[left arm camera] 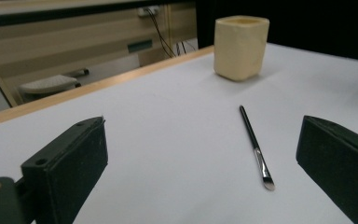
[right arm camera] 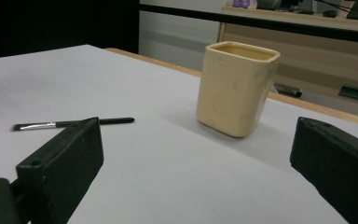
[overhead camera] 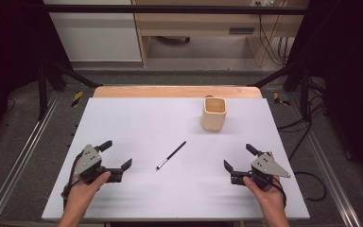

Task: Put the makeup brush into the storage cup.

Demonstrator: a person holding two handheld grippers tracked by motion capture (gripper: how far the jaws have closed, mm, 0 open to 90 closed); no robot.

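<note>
A thin black brush [overhead camera: 171, 155] with a silver ferrule lies flat near the middle of the white table [overhead camera: 137, 118], its tip toward the near side. A cream square cup [overhead camera: 214, 114] stands upright at the back right. My left gripper [overhead camera: 116, 153] rests at the near left, open and empty; the brush [left arm camera: 256, 147] lies ahead of its jaws, the cup [left arm camera: 240, 46] beyond. My right gripper [overhead camera: 237, 157] rests at the near right, open and empty, facing the cup [right arm camera: 235, 88], with the brush [right arm camera: 72, 123] off to its left.
A wooden strip [overhead camera: 177, 91] borders the table's far edge. Black frame posts and loose cables [overhead camera: 307, 127] stand on the floor to either side. Wooden furniture [overhead camera: 203, 28] stands beyond the table.
</note>
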